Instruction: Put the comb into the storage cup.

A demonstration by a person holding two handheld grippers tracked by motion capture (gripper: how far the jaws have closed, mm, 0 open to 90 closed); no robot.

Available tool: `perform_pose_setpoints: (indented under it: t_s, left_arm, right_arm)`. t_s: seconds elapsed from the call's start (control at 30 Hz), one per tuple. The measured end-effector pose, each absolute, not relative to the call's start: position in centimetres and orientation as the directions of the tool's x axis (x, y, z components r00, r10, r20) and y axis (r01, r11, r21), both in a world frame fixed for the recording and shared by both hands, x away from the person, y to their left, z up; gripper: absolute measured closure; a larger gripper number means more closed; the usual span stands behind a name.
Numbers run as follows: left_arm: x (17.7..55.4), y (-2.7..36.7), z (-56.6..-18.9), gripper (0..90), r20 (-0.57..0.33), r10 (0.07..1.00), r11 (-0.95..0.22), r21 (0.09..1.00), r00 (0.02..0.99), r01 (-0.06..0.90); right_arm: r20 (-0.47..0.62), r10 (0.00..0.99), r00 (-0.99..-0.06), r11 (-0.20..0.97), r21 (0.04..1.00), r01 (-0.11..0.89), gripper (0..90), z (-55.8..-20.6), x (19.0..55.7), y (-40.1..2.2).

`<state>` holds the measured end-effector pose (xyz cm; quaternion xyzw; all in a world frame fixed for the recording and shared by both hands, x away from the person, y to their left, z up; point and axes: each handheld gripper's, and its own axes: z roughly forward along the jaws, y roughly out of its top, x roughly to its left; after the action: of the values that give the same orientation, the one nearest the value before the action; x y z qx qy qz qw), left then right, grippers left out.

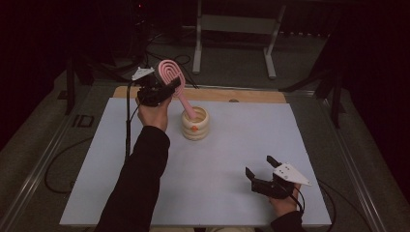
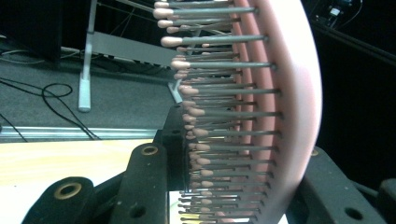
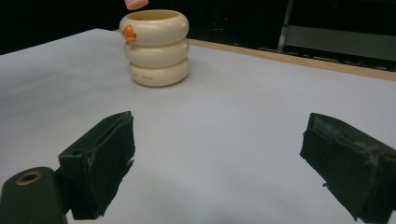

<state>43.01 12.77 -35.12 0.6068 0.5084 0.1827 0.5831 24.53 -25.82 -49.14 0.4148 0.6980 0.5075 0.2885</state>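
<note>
A pink hairbrush point(image 1: 172, 77) stands tilted, its handle end down inside a cream ringed cup point(image 1: 195, 123) near the table's far middle. My left gripper point(image 1: 167, 90) is shut on the brush's head, above and left of the cup. In the left gripper view the brush's bristles point(image 2: 219, 116) and pink back point(image 2: 299, 102) sit between my jaws. The cup point(image 3: 155, 46) has an orange mark on its side, and the pink handle tip point(image 3: 136, 3) pokes in above its rim. My right gripper point(image 1: 261, 166) rests open near the table's front right, with nothing between its fingers point(image 3: 100, 161).
A pale blue mat point(image 1: 232, 159) covers the table, with a wooden edge point(image 1: 251, 95) at the far side. A metal frame point(image 1: 237, 29) stands on the floor beyond. Cables point(image 1: 53, 174) trail off the left side of the table.
</note>
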Motion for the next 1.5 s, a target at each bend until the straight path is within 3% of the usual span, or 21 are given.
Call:
perform_pose_setpoints:
  t_s: [1.5]
  left_arm:
    - [44.1, 10.6, -36.8, 64.6, -0.349, 0.840, 0.185, 0.904, 0.415, 0.385]
  right_arm:
    - [0.018, 0.866, -0.500, 0.146, 0.947, 0.286, 9.2, -49.2, 24.5, -25.6]
